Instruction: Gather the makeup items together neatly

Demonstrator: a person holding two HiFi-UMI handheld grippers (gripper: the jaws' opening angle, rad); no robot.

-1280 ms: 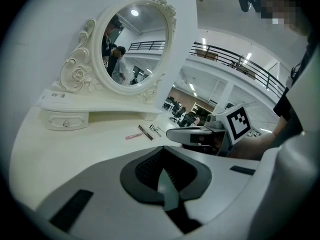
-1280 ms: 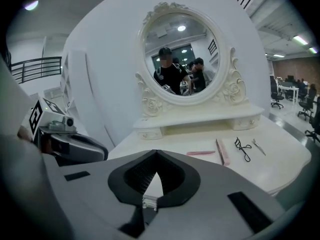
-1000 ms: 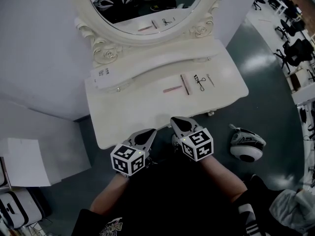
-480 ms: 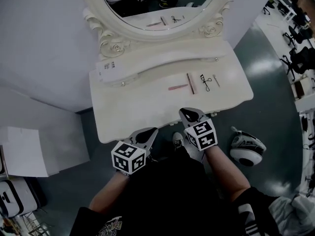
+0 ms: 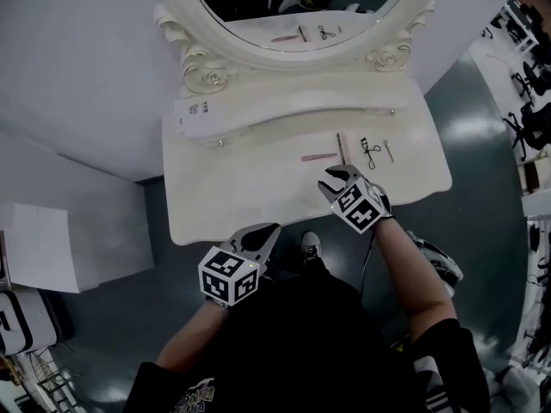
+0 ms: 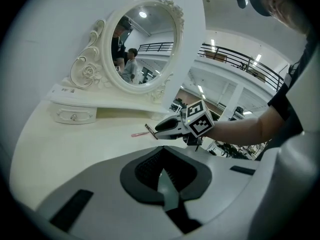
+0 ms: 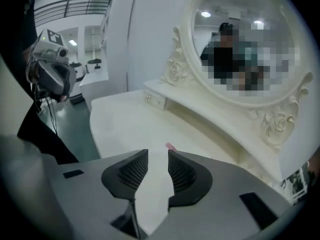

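Currently right gripper [image 7: 158, 155] opening, fingers [image 7: 131, 172] empty

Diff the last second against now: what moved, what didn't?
The right gripper reached forward over the dressing table toward the pink stick, its fingers opening with nothing between them. Nothing was taken. The left gripper stayed shut by the near edge; brown stick and eyelash curler lie unmoved.

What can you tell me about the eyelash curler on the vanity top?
The eyelash curler is dark, thin, metal-looking, scissor-like in shape. It lies flat on the white vanity top, right of centre, between a brownish stick and a small silvery tool, touching neither. Nothing holds it; the right gripper, jaws opening and empty, hangs just short of it.
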